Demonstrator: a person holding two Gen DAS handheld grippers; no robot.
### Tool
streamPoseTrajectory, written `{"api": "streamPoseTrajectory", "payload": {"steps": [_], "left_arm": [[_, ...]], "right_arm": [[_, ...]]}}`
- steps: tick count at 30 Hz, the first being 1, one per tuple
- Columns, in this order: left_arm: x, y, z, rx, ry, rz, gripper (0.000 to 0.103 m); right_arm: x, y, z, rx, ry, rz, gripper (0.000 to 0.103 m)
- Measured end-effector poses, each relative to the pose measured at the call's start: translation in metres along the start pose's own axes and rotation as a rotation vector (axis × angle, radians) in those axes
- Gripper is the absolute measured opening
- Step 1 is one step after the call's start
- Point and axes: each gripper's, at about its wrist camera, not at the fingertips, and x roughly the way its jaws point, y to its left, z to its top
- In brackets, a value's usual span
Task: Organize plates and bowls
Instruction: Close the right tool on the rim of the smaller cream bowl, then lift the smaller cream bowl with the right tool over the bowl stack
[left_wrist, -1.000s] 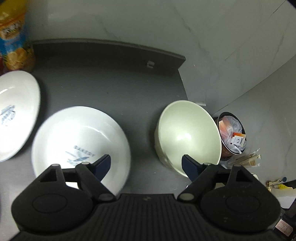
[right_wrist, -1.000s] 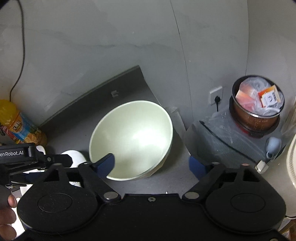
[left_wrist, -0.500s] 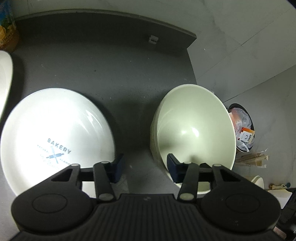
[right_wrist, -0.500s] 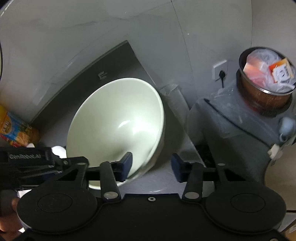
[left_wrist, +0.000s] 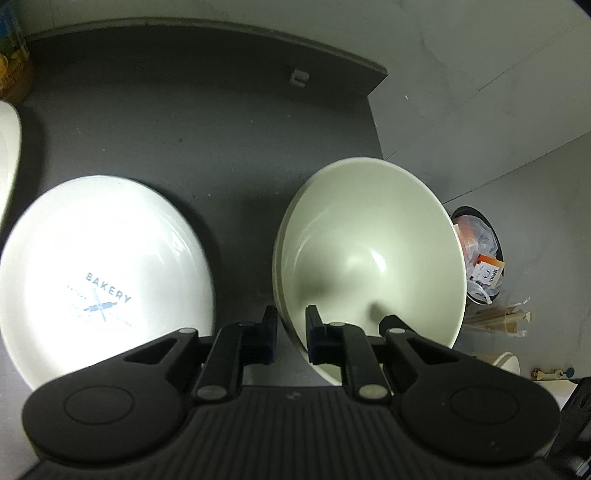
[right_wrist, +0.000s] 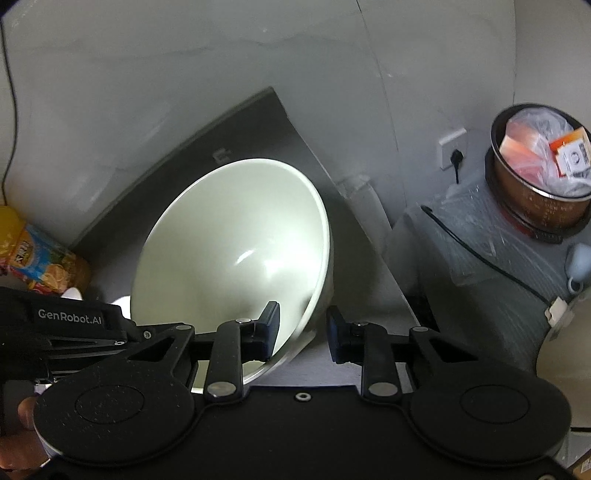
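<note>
- Left wrist view showed my left claw (left_wrist: 290, 332) nearest, its dark pads drawn close on either side of the near rim of the pale green bowl (left_wrist: 369, 251); the rim sat in the narrow gap, though I could not tell if both pads pressed it.
- Beside that claw, to its left, the white plate (left_wrist: 99, 273) printed "BAKERY" lay flat on the dark counter (left_wrist: 207, 122), apart from the bowl.
- At the far left edge of that view, the rim of a second white plate (left_wrist: 8, 158) showed, mostly cut off.
- Beyond the bowl on its right, lower than the counter, stood a bin (left_wrist: 480, 258) lined with plastic and holding wrappers.
- Right wrist view showed my right claw (right_wrist: 303, 332) astride the opposite side of the bowl's rim, the left pad inside the bowl, the right pad outside and clear of the wall, so the claw was partly open around it.
- The bowl looked tilted, its mouth leaning toward the camera.
- To the far left of that view stood an orange drink bottle (right_wrist: 40, 258) near the wall.
- Farthest right, the bin sat on a wrapped grey stand (right_wrist: 480, 266).
</note>
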Motion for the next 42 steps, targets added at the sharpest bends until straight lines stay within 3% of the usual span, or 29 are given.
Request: {"api": "streamPoseTrajectory", "payload": {"steps": [22, 42], "left_arm": [[-0.108, 0.026, -0.047, 0.078, -0.092, -0.121, 0.014], [-0.173, 0.084, -0.127, 0.102, -0.143, -0.146, 0.015]], "right_arm": [[-0.101, 0.059, -0.034, -0.045, -0.188, -0.015, 0.027], [-0.15, 0.106, -0.116, -0.071, -0.197, -0.03, 0.027]]}}
